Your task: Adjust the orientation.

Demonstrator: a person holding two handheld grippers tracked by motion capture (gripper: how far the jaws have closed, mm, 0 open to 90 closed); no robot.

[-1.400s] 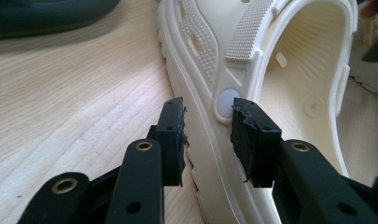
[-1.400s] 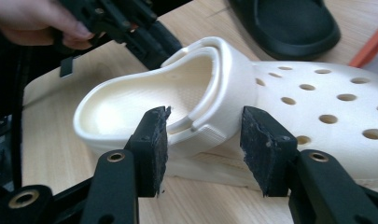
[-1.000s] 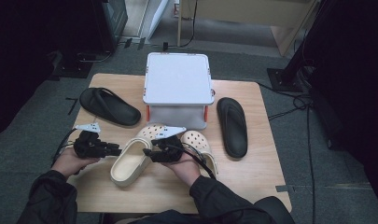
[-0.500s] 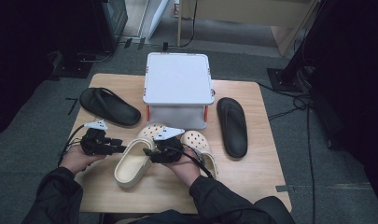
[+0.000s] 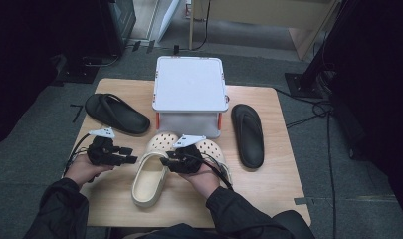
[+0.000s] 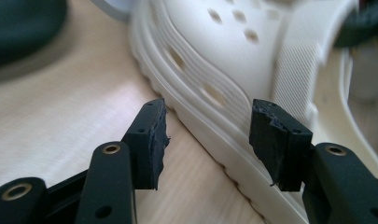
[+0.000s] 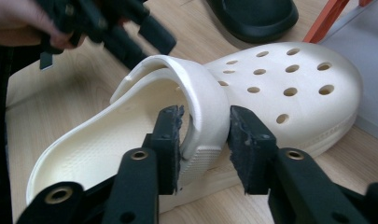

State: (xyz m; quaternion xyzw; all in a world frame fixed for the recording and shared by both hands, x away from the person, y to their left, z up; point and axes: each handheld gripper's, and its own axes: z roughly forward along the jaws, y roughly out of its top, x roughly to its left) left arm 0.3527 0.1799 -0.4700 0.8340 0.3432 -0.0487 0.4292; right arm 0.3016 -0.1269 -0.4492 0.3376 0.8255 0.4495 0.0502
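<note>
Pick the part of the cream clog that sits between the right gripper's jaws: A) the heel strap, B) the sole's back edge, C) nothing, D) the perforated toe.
A: in the right gripper view the right gripper has one jaw on each side of the heel strap of the cream clog, closing on it.

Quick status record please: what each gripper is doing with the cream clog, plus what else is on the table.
left gripper: jaws just opening, apart beside the cream clog, not gripping
right gripper: jaws just closing around the clog's heel strap
second cream clog: under right hand
storage box: lid on, table's far side
black slippers: one left, one right
</note>
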